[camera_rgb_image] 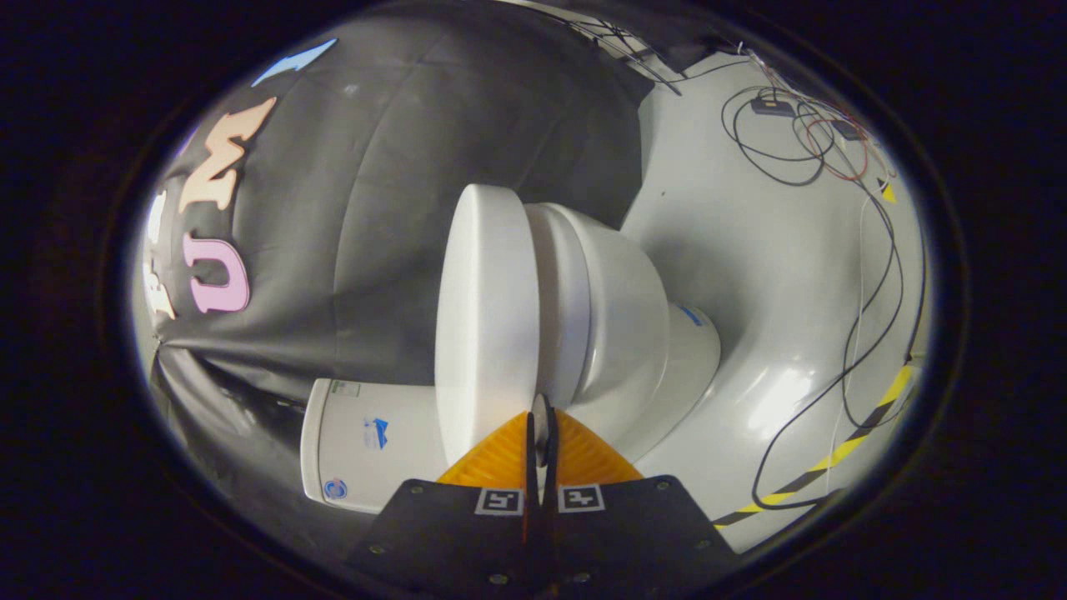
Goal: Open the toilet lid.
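Your gripper (542,425) has its fingers nearly together, pinching the edge of the toilet lid (488,317) at lower centre of the frame. Bowl (621,325) sits right of the lid, tank (367,446) lower left, cables (834,250) on the floor (750,250) far right.

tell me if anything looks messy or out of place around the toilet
The toilet itself looks intact, lid closed. Loose cables trail in loops across the pale floor beyond it, up to a tangle by small boxes. The hand-held gripper has its fingers nearly together at the lid's edge.
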`<state>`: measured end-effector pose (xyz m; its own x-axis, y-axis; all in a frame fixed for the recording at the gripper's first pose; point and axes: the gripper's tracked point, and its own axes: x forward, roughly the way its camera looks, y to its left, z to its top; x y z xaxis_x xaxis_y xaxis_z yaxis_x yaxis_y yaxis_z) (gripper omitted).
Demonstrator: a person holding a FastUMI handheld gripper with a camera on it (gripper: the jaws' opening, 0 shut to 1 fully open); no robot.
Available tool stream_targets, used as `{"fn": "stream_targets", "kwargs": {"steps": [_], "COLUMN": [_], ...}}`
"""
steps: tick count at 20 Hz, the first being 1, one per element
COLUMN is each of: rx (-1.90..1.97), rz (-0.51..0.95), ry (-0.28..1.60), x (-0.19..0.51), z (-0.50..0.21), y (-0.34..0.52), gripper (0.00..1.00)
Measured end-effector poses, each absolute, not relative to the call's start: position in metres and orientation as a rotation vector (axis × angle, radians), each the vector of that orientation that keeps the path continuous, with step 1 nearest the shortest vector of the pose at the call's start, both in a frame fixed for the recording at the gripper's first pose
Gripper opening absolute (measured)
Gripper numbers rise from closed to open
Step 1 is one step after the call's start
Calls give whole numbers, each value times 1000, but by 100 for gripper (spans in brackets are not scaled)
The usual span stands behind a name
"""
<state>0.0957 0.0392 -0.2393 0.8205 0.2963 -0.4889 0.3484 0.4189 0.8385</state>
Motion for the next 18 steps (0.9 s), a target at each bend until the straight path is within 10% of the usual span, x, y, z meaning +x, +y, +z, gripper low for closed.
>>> {"fn": "stream_targets", "kwargs": {"steps": [18], "rx": [886], "rz": [39], "ry": [535], "x": [94], "z": [-165], "y": [59], "gripper": [1]}}
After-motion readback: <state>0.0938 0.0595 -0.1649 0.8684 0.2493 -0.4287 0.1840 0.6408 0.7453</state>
